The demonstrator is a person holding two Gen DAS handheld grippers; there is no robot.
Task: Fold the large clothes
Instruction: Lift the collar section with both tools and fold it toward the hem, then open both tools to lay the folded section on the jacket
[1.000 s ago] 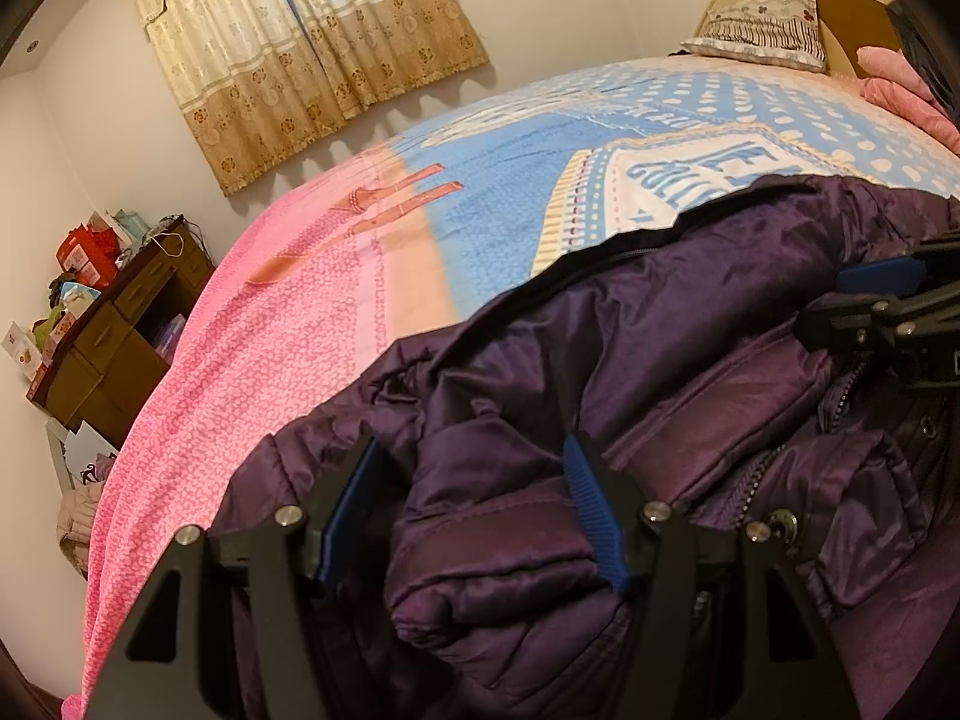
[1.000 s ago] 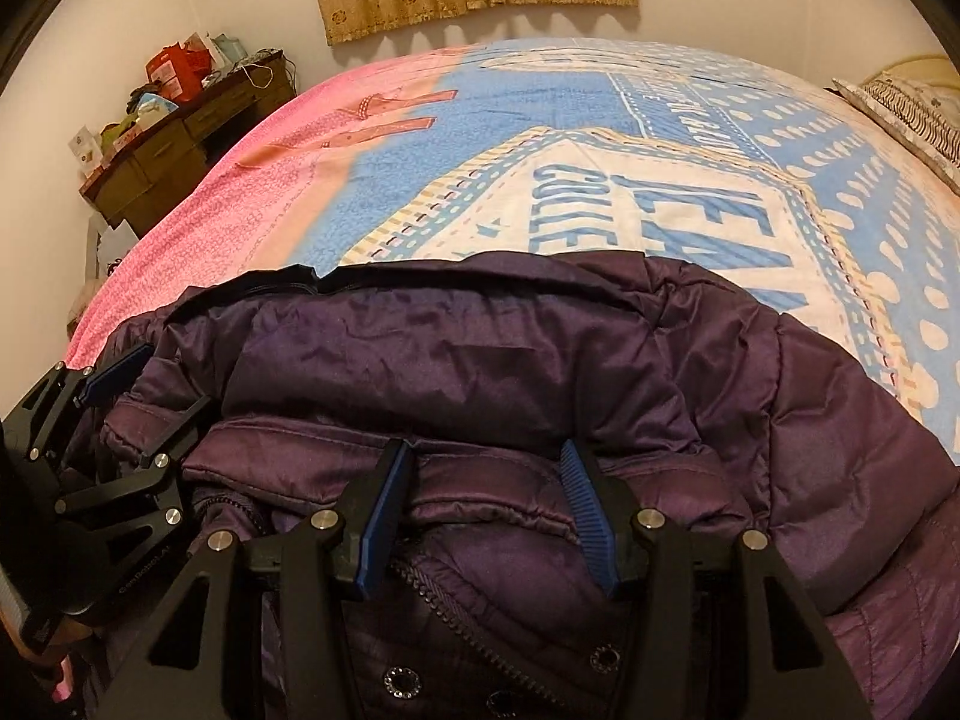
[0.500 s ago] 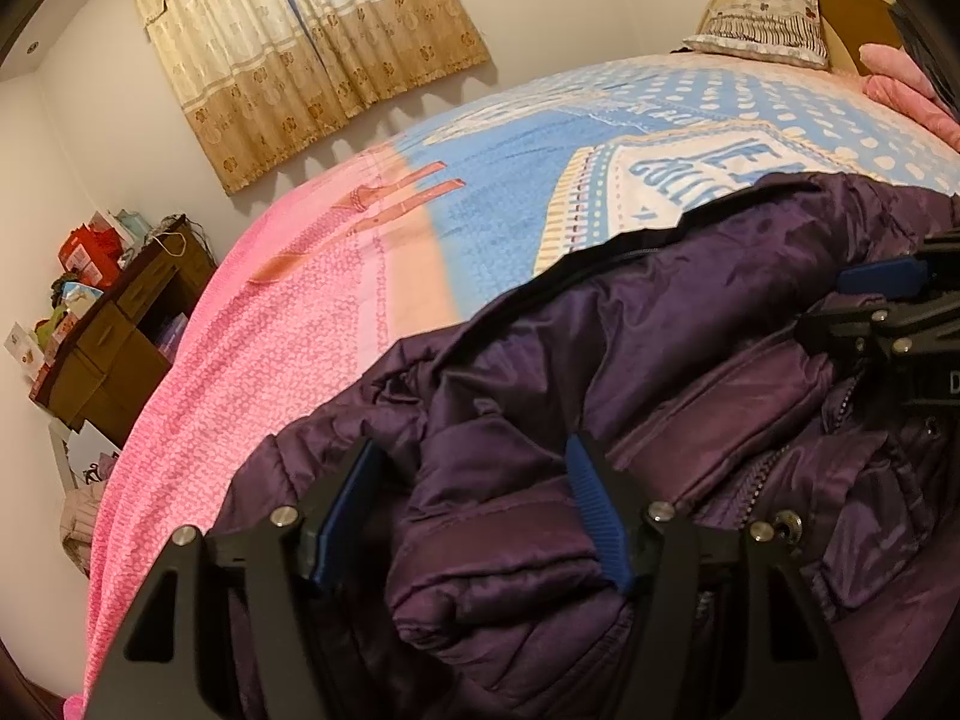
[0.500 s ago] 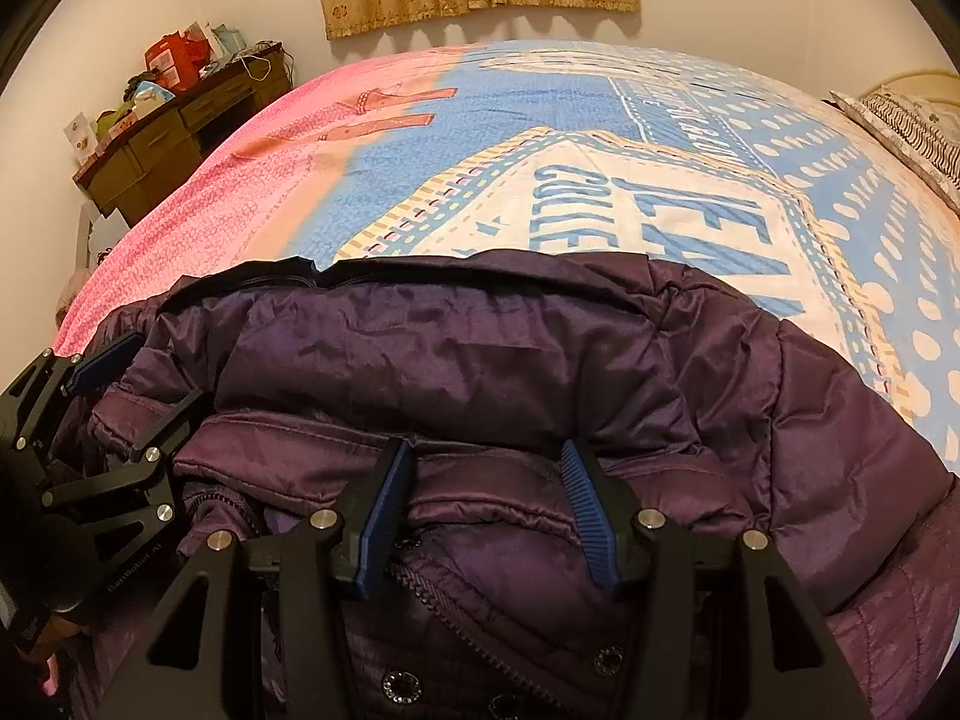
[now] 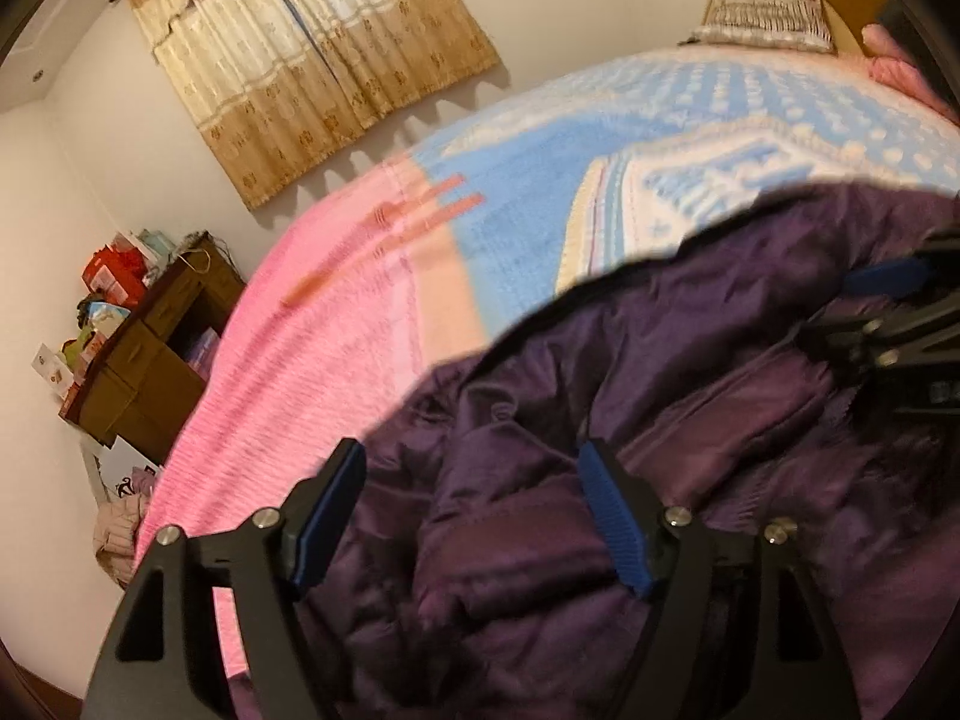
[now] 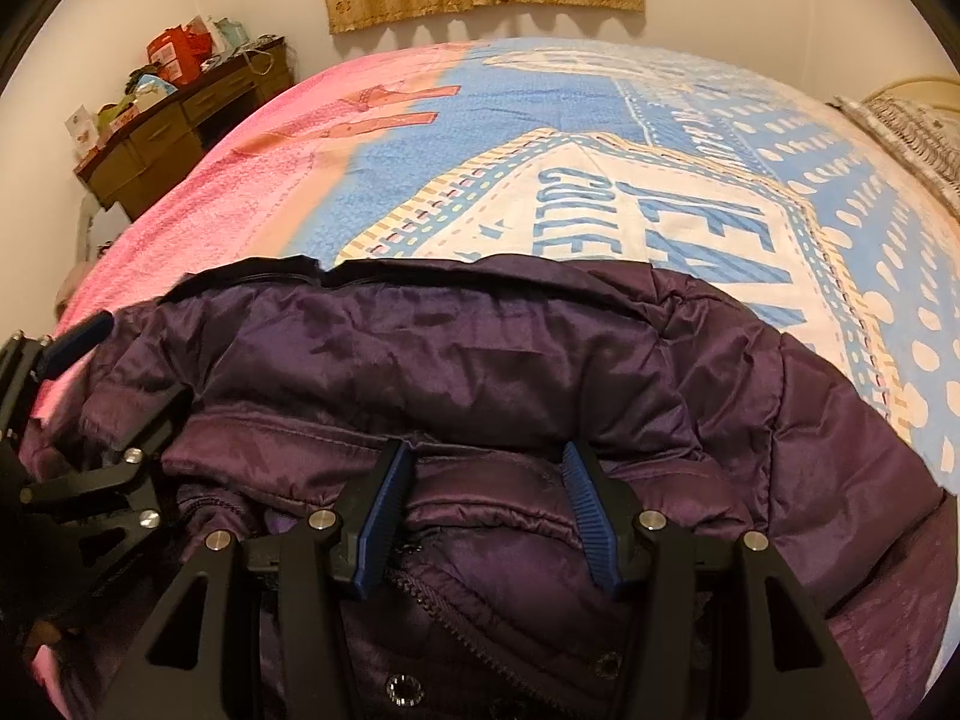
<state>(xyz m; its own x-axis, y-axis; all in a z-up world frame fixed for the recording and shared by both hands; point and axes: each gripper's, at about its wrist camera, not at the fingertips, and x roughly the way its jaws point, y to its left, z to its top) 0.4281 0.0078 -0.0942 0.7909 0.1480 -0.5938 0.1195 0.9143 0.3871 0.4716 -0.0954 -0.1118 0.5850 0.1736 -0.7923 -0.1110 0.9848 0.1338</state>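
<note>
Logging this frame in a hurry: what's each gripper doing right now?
Left gripper: open, jaws wide apart over the purple jacket, gripping nothing.
Right gripper: open, straddling a jacket fold, not clamped.

Purple jacket [image 6: 480,360] runs off the bottom edge; bedspread lettering [image 5: 708,192] is blurred unreadable.

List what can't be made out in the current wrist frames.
- Jacket lower part: cut off by the bottom edge, both views.
- Left gripper grip: fabric bulges between the fingers, contact unclear; view motion-blurred.
- Bedspread lettering: partly covered by the jacket.
- Items on the desk: too small.
</note>
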